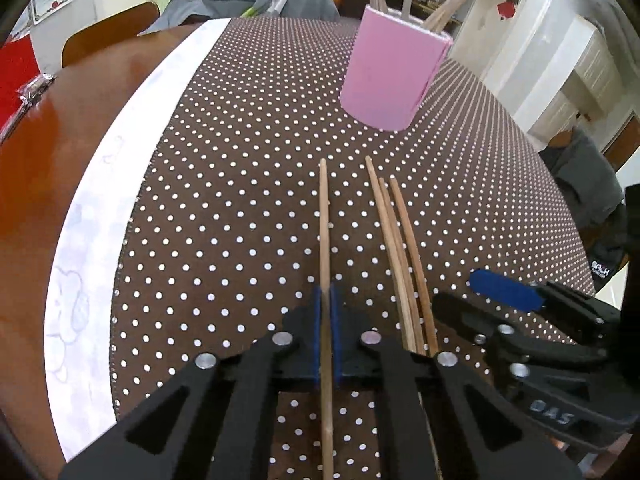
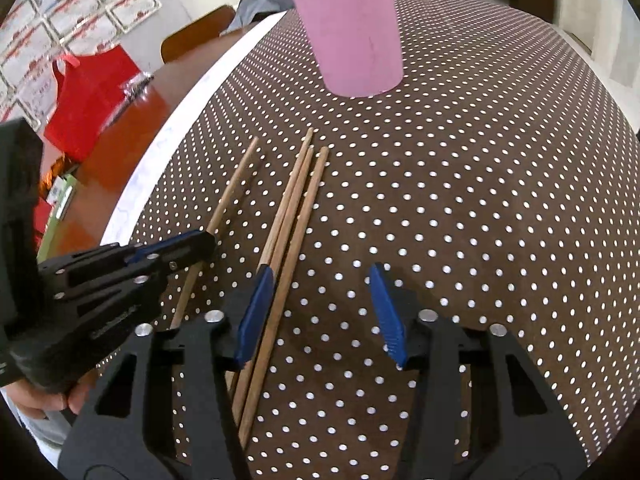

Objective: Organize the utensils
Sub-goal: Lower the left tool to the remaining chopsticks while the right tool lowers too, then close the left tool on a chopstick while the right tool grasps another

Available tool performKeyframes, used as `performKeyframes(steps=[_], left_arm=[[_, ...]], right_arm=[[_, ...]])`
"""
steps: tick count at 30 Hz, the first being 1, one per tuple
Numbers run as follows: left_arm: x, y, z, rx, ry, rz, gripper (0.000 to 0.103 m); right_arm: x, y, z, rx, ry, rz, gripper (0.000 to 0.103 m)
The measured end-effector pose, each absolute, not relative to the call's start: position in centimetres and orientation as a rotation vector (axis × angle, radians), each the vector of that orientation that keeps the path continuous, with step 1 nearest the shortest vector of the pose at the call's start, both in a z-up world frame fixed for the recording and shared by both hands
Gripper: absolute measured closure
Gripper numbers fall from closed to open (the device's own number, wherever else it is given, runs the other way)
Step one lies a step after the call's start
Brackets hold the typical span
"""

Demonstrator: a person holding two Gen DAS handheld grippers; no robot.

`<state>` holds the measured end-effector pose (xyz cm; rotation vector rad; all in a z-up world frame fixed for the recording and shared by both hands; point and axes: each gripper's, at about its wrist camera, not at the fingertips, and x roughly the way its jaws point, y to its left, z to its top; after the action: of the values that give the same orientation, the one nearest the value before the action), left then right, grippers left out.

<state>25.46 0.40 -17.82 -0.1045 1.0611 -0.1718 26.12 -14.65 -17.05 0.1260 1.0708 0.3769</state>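
My left gripper (image 1: 327, 320) was clamped on a single chopstick (image 1: 324, 224), its blue pads (image 1: 317, 332) pressed against both sides of the wood. The stick ran straight out ahead between them, its far end over the dotted cloth (image 1: 240, 184). From the right wrist view the same left gripper (image 2: 208, 242) came in from the side, closed on that chopstick (image 2: 236, 184).

My right gripper (image 2: 320, 312) stood partly spread, holding nothing. Its pads (image 2: 386, 314) were apart, the left one lying against a bundle of three chopsticks (image 2: 294, 200) on the cloth (image 2: 480, 220), with only cloth in most of the gap between the pads. In the left wrist view those three (image 1: 396, 232) lay just beside my held stick, side by side, and the right gripper (image 1: 506, 290) showed at the edge.

Farther out stood the pink holder (image 1: 394, 76), upright on the cloth, with several chopsticks sticking out of its top. In the right wrist view the holder (image 2: 352, 36) sat well beyond the loose sticks. A white border (image 1: 120, 168) edged the cloth, and past it lay the brown table (image 1: 36, 184).
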Motion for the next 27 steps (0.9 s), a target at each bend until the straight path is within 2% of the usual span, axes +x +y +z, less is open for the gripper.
performKeyframes(steps=[3, 16, 19, 24, 27], left_arm=[[25.3, 0.6, -17.3, -0.121, 1.047, -0.177, 0.098], [24.9, 1.2, -17.0, -0.148, 1.036, -0.199, 0.098], [24.9, 1.4, -16.9, -0.151, 1.035, -0.202, 0.098], [24.9, 1.5, -16.7, -0.157, 1.033, -0.204, 0.098], [25.0, 1.3, -16.4, -0.158, 1.025, -0.212, 0.098]], right_arm=[[26.4, -14.2, -17.1, 0.068, 1.087, 0.347, 0.066], [27.3, -9.4, -17.3, -0.083, 1.119, 0.298, 0.067], [27.2, -7.9, -17.6, -0.196, 1.103, 0.277, 0.075], [27.2, -6.7, -17.8, -0.218, 1.114, 0.309, 0.089], [27.2, -6.3, -17.8, -0.213, 1.105, 0.321, 0.093]])
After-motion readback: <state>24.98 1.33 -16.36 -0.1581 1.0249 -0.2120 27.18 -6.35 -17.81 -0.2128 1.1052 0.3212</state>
